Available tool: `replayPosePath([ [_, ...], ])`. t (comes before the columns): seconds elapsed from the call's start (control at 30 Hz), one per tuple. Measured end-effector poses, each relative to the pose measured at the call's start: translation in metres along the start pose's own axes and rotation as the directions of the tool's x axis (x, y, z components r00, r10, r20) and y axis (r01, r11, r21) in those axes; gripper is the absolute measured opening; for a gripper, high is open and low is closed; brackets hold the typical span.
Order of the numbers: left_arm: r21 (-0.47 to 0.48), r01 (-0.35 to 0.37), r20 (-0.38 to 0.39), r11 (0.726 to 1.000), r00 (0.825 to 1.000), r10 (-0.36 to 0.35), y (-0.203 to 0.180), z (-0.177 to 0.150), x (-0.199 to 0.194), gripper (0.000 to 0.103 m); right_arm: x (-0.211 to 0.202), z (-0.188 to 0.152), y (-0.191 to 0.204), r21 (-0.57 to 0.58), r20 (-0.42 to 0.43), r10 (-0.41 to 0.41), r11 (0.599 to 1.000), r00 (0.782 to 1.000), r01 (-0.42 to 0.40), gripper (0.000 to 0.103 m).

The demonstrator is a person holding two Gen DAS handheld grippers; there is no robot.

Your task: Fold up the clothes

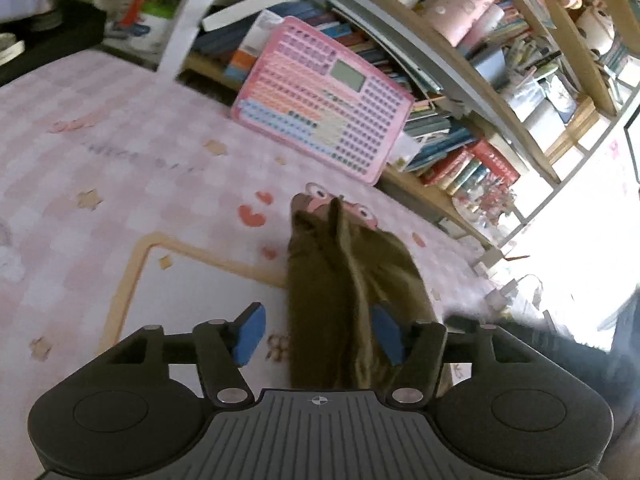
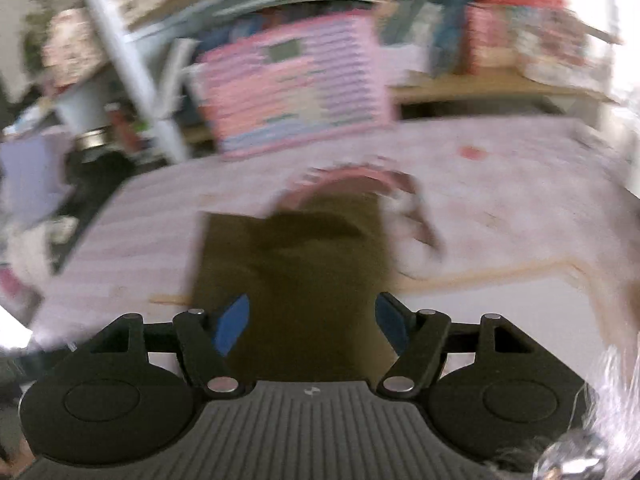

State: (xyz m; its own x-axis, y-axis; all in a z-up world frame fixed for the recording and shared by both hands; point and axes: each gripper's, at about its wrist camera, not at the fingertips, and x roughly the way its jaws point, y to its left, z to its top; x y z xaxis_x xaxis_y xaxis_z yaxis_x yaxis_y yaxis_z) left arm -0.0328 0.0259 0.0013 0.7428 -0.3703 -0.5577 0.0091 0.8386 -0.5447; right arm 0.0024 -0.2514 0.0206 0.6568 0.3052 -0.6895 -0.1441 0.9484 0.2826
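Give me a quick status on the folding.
Left gripper open, right gripper open, nothing gripped. Olive garment on pink checked cover, bunched between left fingers. Nothing in the way.

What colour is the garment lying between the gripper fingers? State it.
Dark olive green garment, plain; the left wrist view shows it most sharply.

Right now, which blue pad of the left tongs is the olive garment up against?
The picture-right pad: the olive garment overlaps its edge. The other pad stands clear over the tablecloth.

Right wrist view: garment [image 2: 296, 264] motion-blurred.
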Motion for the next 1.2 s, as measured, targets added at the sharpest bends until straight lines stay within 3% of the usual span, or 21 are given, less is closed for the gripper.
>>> replayPosePath([
  [0.07,0.009,0.019,-0.016,1.0,1.0,-0.019,-0.004,0.004,0.012,0.064,-0.001,-0.01,-0.017,0.046,-0.015,-0.044,0.998,0.999,0.045,0.068],
  [0.23,0.005,0.006,-0.06,1.0,0.998,-0.005,-0.012,0.004,0.045,0.064,0.013,-0.024,-0.023,0.088,-0.066,-0.03,0.995,0.997,0.036,0.068],
  [0.27,0.006,-0.025,-0.081,1.0,0.996,0.025,-0.013,0.004,0.055,0.056,0.017,-0.026,-0.023,0.085,-0.078,-0.029,0.996,0.997,0.036,0.067],
  [0.3,0.014,-0.056,-0.093,0.998,0.994,0.057,-0.016,0.004,0.063,0.021,0.022,-0.028,-0.022,0.082,-0.091,-0.029,0.996,0.995,0.036,0.067],
  [0.33,0.046,-0.072,-0.08,0.996,0.994,0.075,-0.023,0.005,0.064,0.012,0.026,-0.028,-0.021,0.082,-0.101,-0.027,0.996,0.995,0.035,0.067],
  [0.37,0.095,-0.075,-0.052,0.993,0.995,0.08,-0.034,0.006,0.061,0.011,0.029,-0.028,-0.019,0.08,-0.107,-0.022,0.996,0.994,0.031,0.067],
  [0.43,0.26,-0.028,0.048,0.965,0.999,0.016,-0.063,0.004,0.045,0.011,0.031,-0.027,-0.015,0.069,-0.114,-0.012,0.997,0.993,0.02,0.067],
  [0.5,0.345,0.003,0.071,0.939,0.997,-0.03,-0.077,0.005,0.038,0.011,0.03,-0.024,-0.015,0.064,-0.107,0.005,0.998,0.994,0.002,0.067],
  [0.53,0.328,-0.004,0.05,0.945,0.999,-0.013,-0.073,0.007,0.044,0.011,0.031,-0.023,-0.015,0.064,-0.107,0.009,0.998,0.994,-0.002,0.067],
  [0.6,0.191,-0.082,-0.053,0.978,0.994,0.094,-0.04,0.011,0.075,0.012,0.035,-0.021,-0.017,0.065,-0.129,0.003,0.998,0.992,0.006,0.067],
  [0.67,0.054,-0.1,-0.12,0.994,0.987,0.106,-0.007,0.01,0.092,0.014,0.038,-0.021,-0.019,0.081,-0.147,0.024,0.997,0.989,-0.012,0.067],
  [0.87,-0.039,-0.05,-0.11,0.998,0.993,0.045,0.007,0.01,0.086,0.023,0.044,-0.02,-0.024,0.083,-0.169,0.044,0.996,0.985,-0.031,0.068],
  [0.93,-0.079,-0.056,-0.088,0.995,0.995,0.049,0.009,0.019,0.09,0.028,0.045,-0.019,-0.025,0.084,-0.174,0.049,0.996,0.984,-0.034,0.068],
  [1.03,-0.067,-0.074,-0.049,0.995,0.996,0.071,0.003,0.038,0.102,0.037,0.045,-0.019,-0.025,0.081,-0.182,0.052,0.996,0.982,-0.038,0.068],
  [1.1,-0.037,-0.065,-0.054,0.997,0.997,0.063,-0.001,0.047,0.115,0.051,0.046,-0.019,-0.025,0.083,-0.184,0.055,0.996,0.981,-0.04,0.068],
  [1.17,-0.049,-0.064,-0.056,0.997,0.997,0.061,0.005,0.055,0.126,0.052,0.045,-0.019,-0.026,0.084,-0.184,0.055,0.996,0.981,-0.04,0.068],
  [1.2,-0.105,-0.086,-0.047,0.991,0.996,0.081,0.015,0.06,0.128,0.052,0.045,-0.019,-0.026,0.084,-0.183,0.053,0.996,0.982,-0.039,0.068],
])
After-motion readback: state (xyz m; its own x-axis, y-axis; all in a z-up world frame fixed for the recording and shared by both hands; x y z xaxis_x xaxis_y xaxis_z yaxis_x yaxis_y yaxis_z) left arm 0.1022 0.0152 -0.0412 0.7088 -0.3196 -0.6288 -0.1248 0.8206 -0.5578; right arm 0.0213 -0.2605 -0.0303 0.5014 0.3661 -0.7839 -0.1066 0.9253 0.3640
